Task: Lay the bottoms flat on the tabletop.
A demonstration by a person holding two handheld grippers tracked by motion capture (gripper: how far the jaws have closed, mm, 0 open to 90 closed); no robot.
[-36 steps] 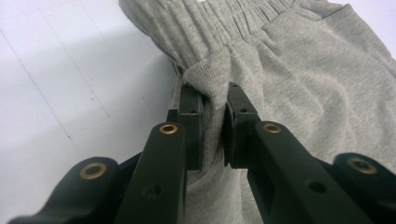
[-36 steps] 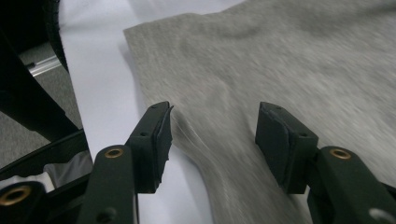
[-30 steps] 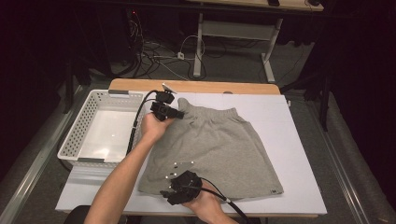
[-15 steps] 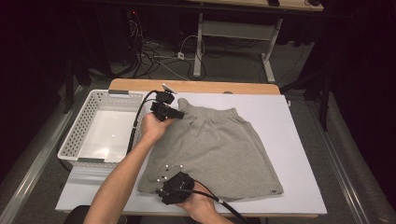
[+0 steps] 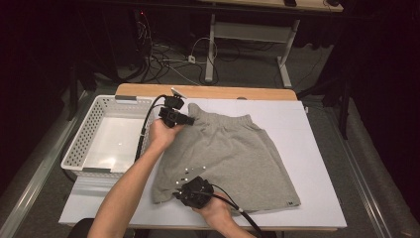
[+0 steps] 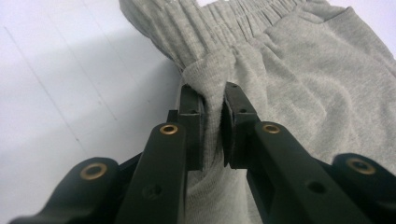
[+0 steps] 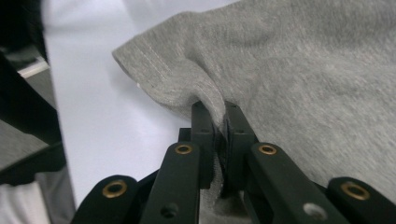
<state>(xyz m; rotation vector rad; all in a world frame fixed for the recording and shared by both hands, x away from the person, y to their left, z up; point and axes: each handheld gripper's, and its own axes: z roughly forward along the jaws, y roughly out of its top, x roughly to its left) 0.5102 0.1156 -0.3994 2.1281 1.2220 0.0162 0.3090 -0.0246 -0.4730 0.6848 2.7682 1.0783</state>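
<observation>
With the left tool [image 6: 212,126] clamped on the waistband of the grey shorts [image 5: 233,153] and the right tool [image 7: 219,140], its jaws just closed, pinching only a thin hem fold, that fold may slip free when lifted off the bench [image 5: 317,163].

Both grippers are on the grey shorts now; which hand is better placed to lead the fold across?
Probably the right. The right gripper has just closed its jaws on the hem corner of the grey shorts at the near edge. The left gripper pinches the waistband at the far end, near the white basket.
</observation>
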